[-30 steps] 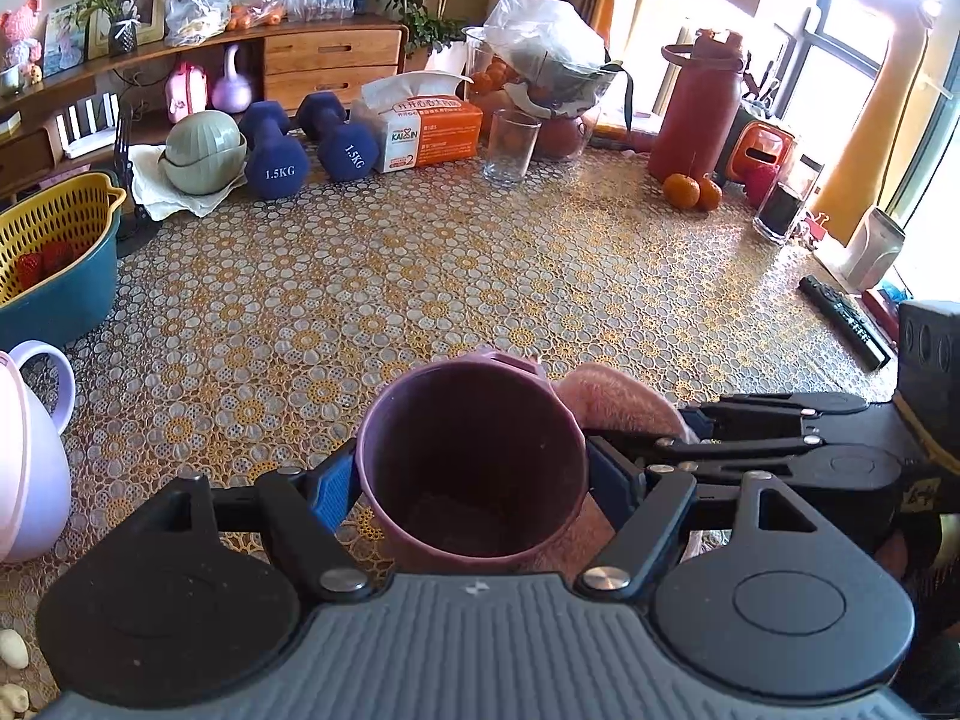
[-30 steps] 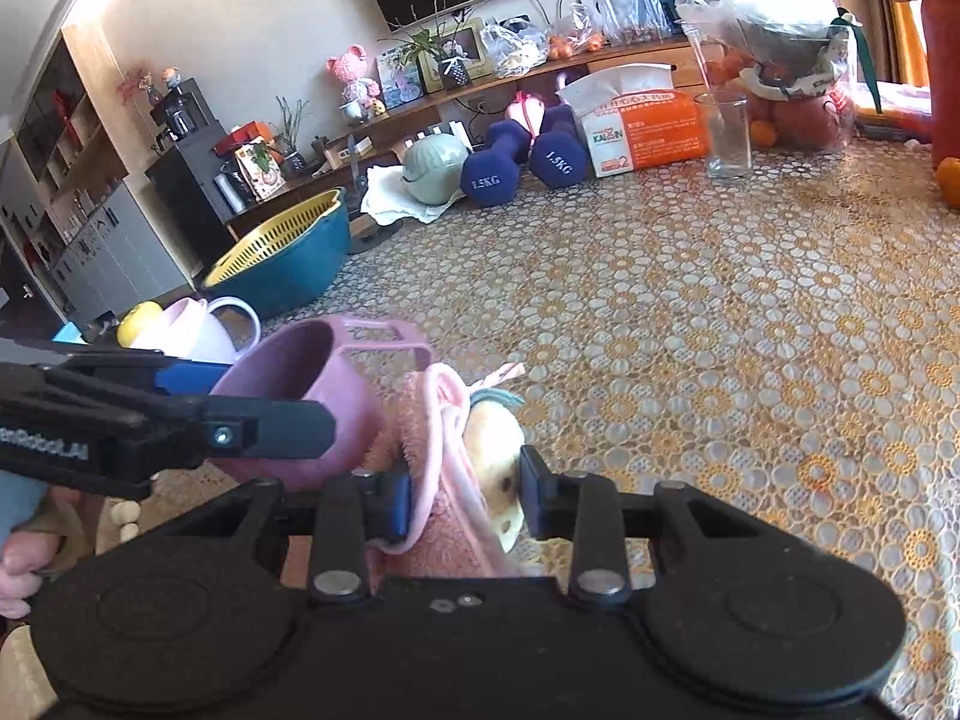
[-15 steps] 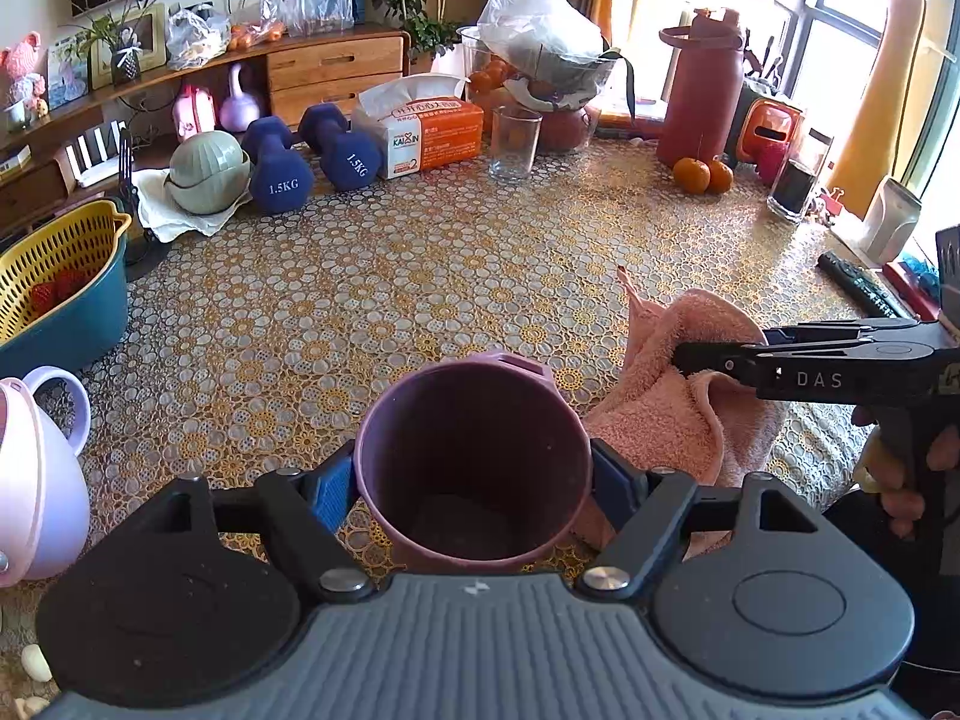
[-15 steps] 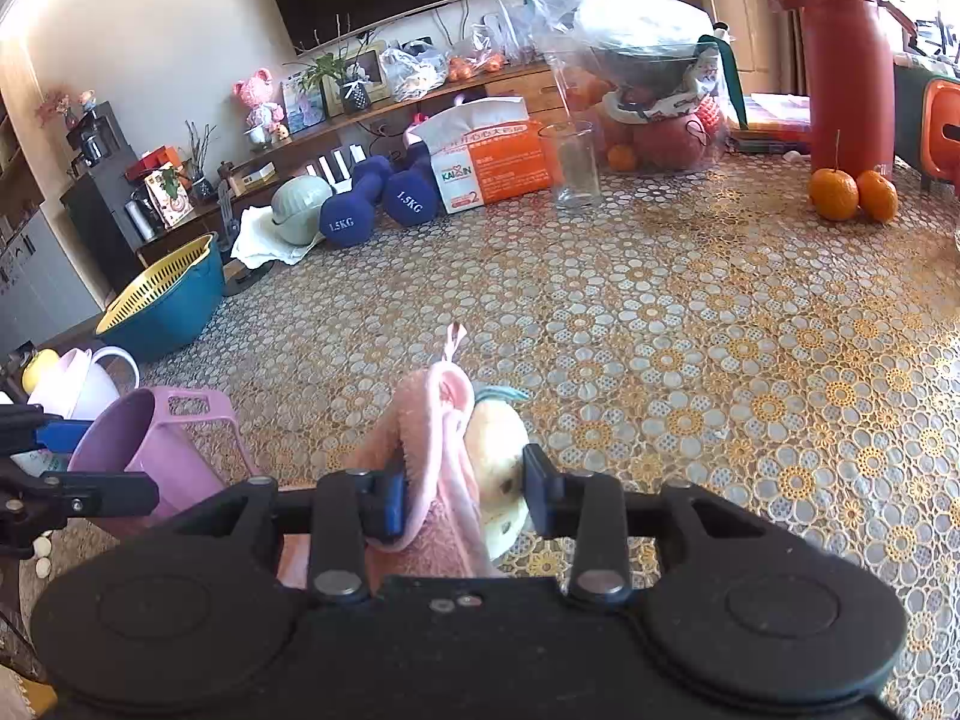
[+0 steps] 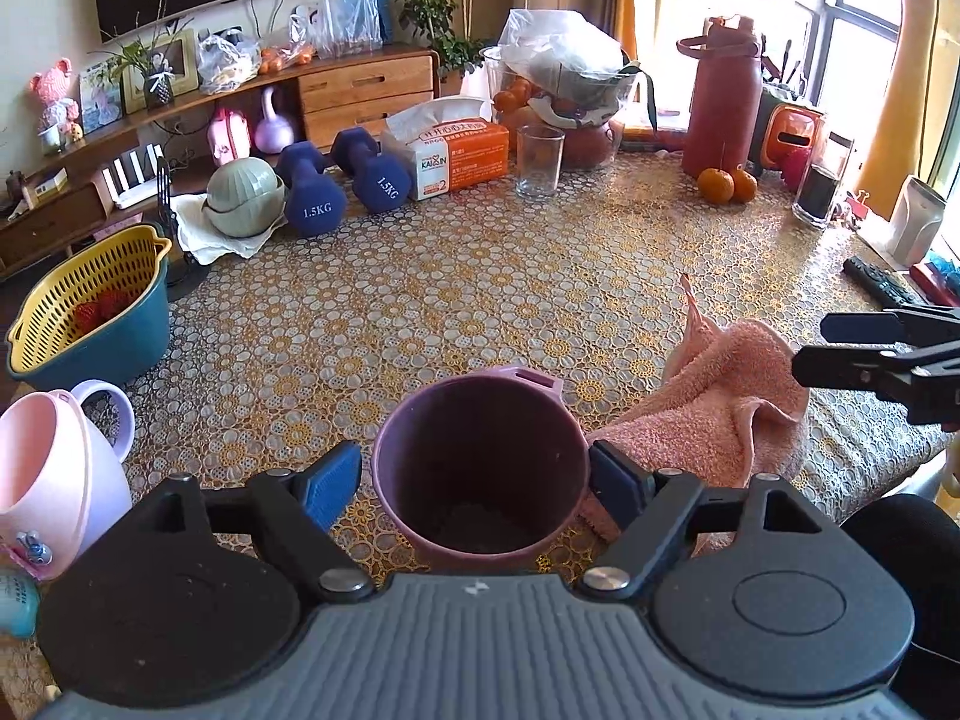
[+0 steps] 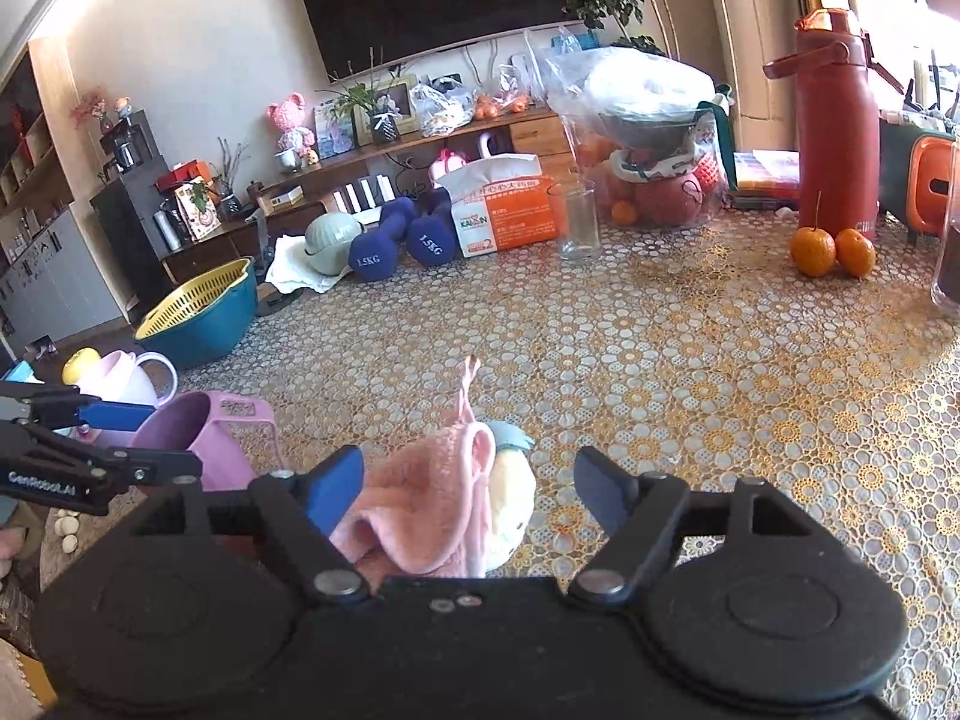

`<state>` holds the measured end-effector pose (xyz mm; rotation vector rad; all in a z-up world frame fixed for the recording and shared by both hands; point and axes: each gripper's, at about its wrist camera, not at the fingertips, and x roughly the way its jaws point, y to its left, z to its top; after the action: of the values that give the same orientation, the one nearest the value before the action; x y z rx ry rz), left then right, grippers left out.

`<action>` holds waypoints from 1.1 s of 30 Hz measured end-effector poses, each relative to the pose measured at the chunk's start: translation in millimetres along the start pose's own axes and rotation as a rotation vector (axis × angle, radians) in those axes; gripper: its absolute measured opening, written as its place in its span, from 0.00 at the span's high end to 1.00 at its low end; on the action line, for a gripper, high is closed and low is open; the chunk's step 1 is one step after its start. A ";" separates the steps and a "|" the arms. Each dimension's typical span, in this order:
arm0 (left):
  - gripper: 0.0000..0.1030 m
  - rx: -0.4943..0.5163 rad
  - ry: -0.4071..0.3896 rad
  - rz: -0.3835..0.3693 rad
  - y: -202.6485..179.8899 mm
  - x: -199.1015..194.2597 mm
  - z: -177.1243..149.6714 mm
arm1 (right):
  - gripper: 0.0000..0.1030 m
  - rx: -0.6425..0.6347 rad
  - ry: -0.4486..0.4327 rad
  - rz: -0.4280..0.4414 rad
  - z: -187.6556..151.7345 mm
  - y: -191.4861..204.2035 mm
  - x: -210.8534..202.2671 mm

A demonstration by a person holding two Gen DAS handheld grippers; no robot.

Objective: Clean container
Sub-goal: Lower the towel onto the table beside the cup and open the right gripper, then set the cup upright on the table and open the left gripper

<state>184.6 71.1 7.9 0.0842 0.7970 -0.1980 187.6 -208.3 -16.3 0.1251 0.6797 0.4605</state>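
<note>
We note both jaws just opening: left gripper (image 5: 474, 474) straddles purple cup (image 5: 480, 468) (left pad clear), right gripper (image 6: 468, 480) wide around pink towel (image 6: 420, 504)

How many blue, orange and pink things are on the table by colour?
Blue: 2, the two dumbbells
Orange: 3, two loose oranges and the tissue pack
Pink: 2, the towel and the jug
Total: 7

Purple cup (image 5: 480, 474), pink towel (image 5: 720, 408)
</note>
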 end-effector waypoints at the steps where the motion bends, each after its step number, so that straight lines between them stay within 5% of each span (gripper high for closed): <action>1: 0.20 -0.006 -0.006 0.005 -0.4 -2.4 0.1 | 0.19 -0.012 -0.006 0.009 -1.3 2.1 -4.4; 14: 0.00 -0.070 -0.093 0.114 -4.7 -34.5 -14.7 | 0.02 -0.090 -0.086 0.121 -13.4 28.7 -45.8; 33: 0.00 -0.160 -0.135 0.080 -44.5 -65.4 -73.8 | 0.01 -0.163 -0.100 0.134 -43.7 50.1 -60.0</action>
<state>79.0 48.1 3.4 -0.0479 0.6710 -0.0625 100.6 -192.2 -2.6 0.0397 0.5356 0.6326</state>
